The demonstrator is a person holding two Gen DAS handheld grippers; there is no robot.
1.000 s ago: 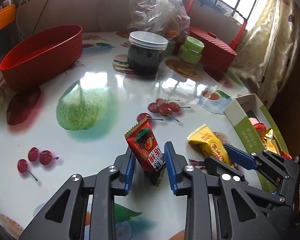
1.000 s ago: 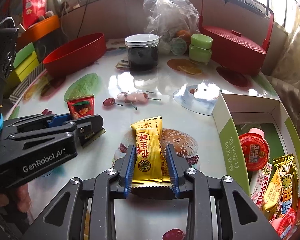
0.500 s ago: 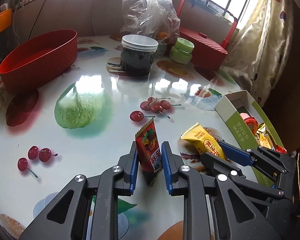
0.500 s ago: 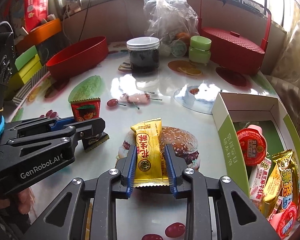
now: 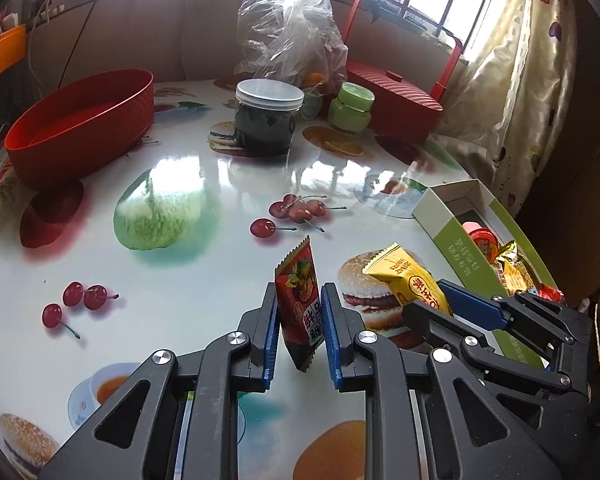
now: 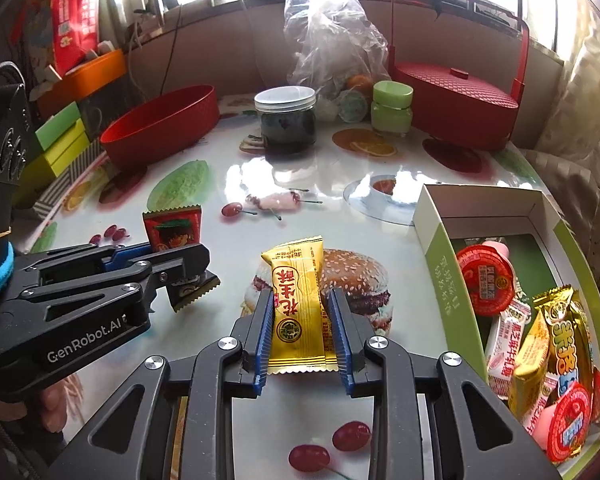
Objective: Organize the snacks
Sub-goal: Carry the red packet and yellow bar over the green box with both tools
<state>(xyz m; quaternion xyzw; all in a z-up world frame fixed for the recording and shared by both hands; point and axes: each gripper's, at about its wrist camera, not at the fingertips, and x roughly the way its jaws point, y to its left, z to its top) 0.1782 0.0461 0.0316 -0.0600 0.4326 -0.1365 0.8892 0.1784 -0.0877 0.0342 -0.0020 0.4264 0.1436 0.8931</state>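
Crinkled red sachet [image 5: 300,312] in left tool [image 5: 300,332], glossy yellow packet [image 6: 298,312] in right tool [image 6: 300,332]

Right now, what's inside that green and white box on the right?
The green and white box holds wrapped snacks: a red-lidded jelly cup, a gold packet, and a pink-and-white packet. They overlap, hiding whatever lies underneath.

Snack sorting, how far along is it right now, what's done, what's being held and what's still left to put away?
Done: several packets and jelly cups already lie in the green box. In hand: the left gripper is shut on the red packet, and the right gripper is shut on the yellow packet; both packets are lifted off the table. Left: putting these two in the box. No other loose snacks show.
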